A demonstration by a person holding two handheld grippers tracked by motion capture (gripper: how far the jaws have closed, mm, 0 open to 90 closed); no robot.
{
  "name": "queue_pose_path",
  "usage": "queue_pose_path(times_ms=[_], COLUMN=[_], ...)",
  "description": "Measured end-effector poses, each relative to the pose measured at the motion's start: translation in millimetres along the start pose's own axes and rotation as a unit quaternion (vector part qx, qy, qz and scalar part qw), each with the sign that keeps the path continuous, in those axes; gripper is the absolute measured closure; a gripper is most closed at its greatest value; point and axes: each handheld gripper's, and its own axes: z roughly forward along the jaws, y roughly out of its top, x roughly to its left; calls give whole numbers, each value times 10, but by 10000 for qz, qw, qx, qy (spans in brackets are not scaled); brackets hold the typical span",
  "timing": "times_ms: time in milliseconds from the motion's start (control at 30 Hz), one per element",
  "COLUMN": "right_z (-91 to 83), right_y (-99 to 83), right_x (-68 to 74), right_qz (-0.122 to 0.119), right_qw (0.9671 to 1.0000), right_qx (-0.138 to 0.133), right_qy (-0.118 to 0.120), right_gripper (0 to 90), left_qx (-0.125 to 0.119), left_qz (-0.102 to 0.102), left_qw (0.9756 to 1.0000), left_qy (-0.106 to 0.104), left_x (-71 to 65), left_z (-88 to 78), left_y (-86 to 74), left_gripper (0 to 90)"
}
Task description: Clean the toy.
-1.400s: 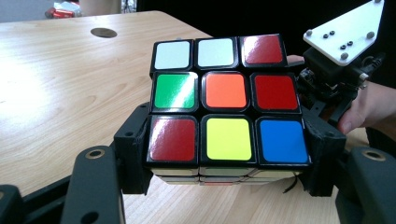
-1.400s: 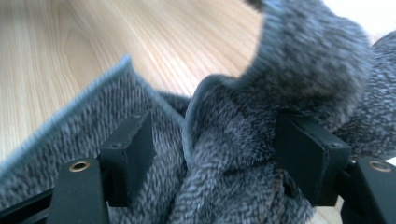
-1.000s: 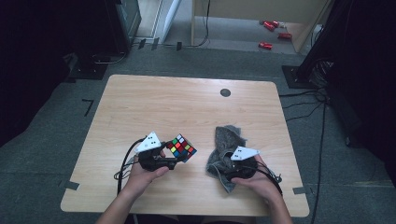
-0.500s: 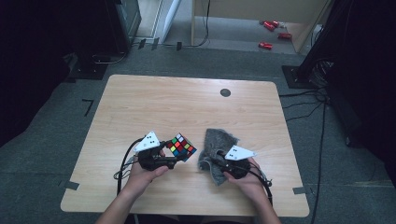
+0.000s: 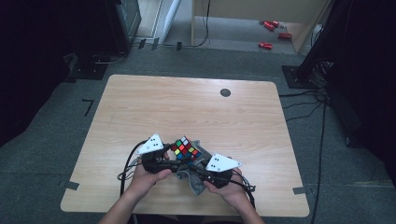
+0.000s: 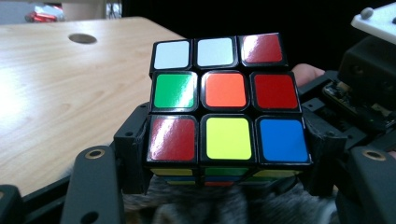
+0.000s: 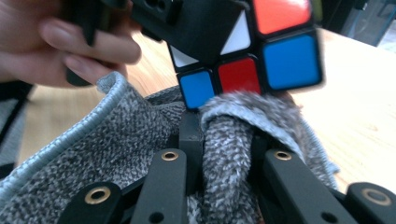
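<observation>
The left gripper (image 6: pixel 224 186) has its two black jaws part way open, pressed on the sides of a puzzle cube (image 6: pixel 224 102). The cube fills the middle of the left gripper view, with white, red, green, orange, yellow and blue squares facing the camera.

The right gripper (image 7: pixel 224 154) has just been closing, and its jaws now pinch a fold of grey cloth (image 7: pixel 116 154) tight between them. In the right gripper view the cloth is bunched at the bottom, and the cube (image 7: pixel 261 60) sits just above it, touching the fold.

In the high view the left gripper (image 5: pixel 180 162), the cube (image 5: pixel 185 148), the cloth (image 5: pixel 196 182) and the right gripper (image 5: pixel 192 171) are close together near the bottom middle of the wooden table (image 5: pixel 187 107).
</observation>
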Motion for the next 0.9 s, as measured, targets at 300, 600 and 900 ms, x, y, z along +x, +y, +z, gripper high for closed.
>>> queue_pose_path(times_ms=[300, 600, 900], right_z=[-77, -35, 18], right_y=[20, 44, 18], right_x=[-57, 17, 89], right_qz=[-86, -596, -961], right_qw=[9992, 9978, 9952], right_qx=[-249, -204, -200], right_qy=[-317, -207, -8], right_gripper=[768, 759, 754], left_qx=[28, 18, 13], left_qz=[90, -80, -169], left_qw=[9999, 10000, 9998], left_qy=[-64, -7, 62], left_x=[-48, 42, 82], left_z=[2, -46, -65], left_y=[27, 34, 26], left_gripper=[346, 346, 346])
